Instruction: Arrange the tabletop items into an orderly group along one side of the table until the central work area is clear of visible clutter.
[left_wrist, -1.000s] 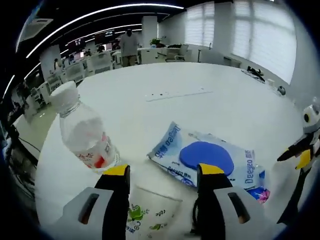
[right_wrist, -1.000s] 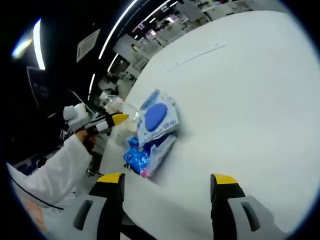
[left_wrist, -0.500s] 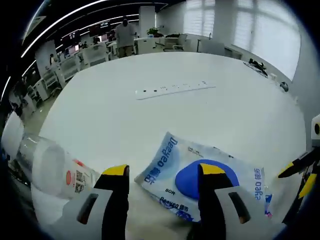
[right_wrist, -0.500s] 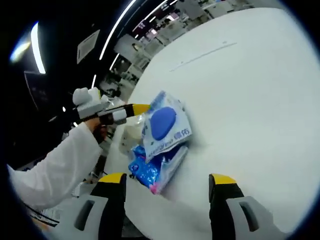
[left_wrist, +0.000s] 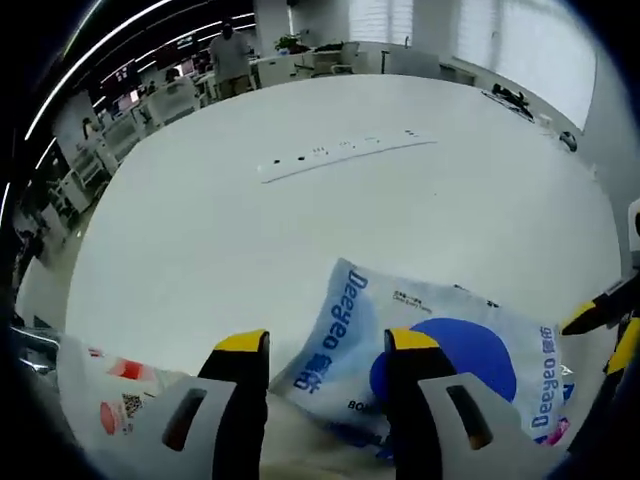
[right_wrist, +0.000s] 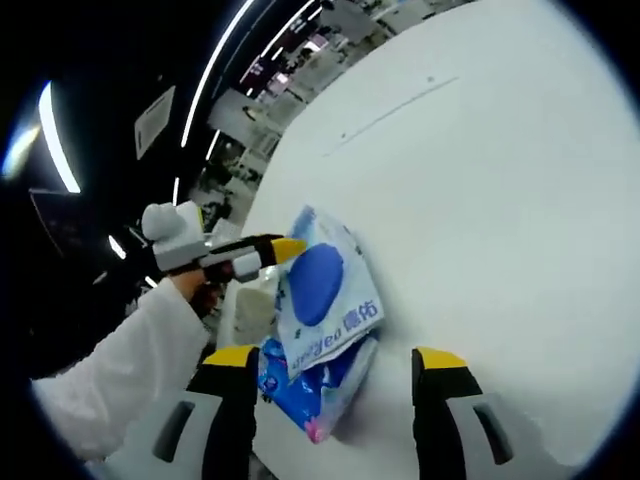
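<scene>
left gripper view: my left gripper (left_wrist: 315, 345) gapes empty over the wipes pack (left_wrist: 440, 350) near the table (left_wrist: 300, 230) edge; i judge i'm tidying, closing on it next.

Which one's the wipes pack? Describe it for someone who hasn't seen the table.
On the white table, look near its edge, just ahead of the left gripper. The wipes pack is the flat, pale blue pouch with a dark blue oval lid, lying on a brighter blue packet.
</scene>
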